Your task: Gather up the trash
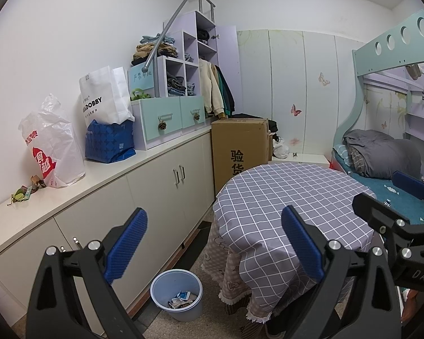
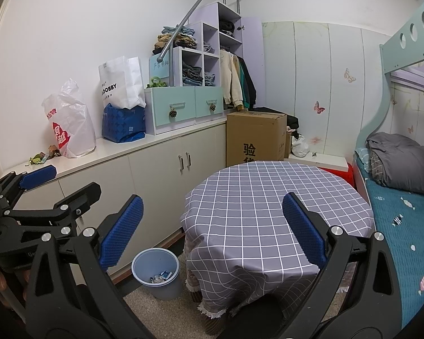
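Note:
A blue trash bin (image 1: 177, 295) stands on the floor between the cabinet and the round table, with paper scraps (image 1: 183, 299) inside; it also shows in the right wrist view (image 2: 156, 273). Small wrappers (image 1: 25, 192) lie on the white countertop at the far left, also in the right wrist view (image 2: 43, 156). My left gripper (image 1: 214, 244) is open and empty, held above the bin and the table's edge. My right gripper (image 2: 212, 230) is open and empty over the table (image 2: 268, 197). Each gripper shows at the edge of the other's view.
A white plastic bag (image 1: 52, 147), a white paper bag (image 1: 104, 96) and a blue bag (image 1: 110, 144) stand on the countertop (image 1: 99, 180). A cardboard box (image 1: 240, 147) is behind the checked table (image 1: 291, 197). A bunk bed (image 2: 404, 214) is at the right.

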Action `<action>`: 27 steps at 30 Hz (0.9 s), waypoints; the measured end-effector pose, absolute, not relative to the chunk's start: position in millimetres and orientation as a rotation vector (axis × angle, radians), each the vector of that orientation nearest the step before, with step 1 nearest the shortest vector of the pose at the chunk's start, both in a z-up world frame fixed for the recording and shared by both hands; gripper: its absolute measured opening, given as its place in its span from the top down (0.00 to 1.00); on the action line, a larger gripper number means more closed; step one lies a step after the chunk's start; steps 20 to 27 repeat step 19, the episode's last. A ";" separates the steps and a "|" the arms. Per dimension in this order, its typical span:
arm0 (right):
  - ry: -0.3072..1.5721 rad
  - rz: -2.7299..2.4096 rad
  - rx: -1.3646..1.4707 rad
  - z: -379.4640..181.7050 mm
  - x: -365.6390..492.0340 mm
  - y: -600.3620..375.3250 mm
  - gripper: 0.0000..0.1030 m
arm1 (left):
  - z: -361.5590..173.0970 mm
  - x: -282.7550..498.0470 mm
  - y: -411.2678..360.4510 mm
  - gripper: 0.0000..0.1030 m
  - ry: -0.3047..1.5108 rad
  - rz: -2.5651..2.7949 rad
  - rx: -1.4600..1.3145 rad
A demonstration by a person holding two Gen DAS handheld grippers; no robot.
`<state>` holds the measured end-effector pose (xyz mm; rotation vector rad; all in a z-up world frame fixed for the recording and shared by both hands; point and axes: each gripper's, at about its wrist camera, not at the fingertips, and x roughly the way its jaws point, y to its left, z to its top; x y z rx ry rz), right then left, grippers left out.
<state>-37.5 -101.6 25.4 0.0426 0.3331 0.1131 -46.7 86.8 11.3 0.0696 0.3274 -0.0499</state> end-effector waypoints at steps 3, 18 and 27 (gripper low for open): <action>0.334 0.114 0.043 25.6 -37.4 -101.5 0.06 | 11.0 -47.2 88.0 0.09 0.329 -0.049 0.069; 0.377 0.123 0.066 2.7 -14.5 -105.1 0.06 | -5.2 -26.4 92.8 0.09 0.374 -0.027 0.066; 0.390 0.124 0.068 -2.6 -9.5 -105.6 0.06 | -7.0 -22.3 92.3 0.09 0.382 -0.025 0.067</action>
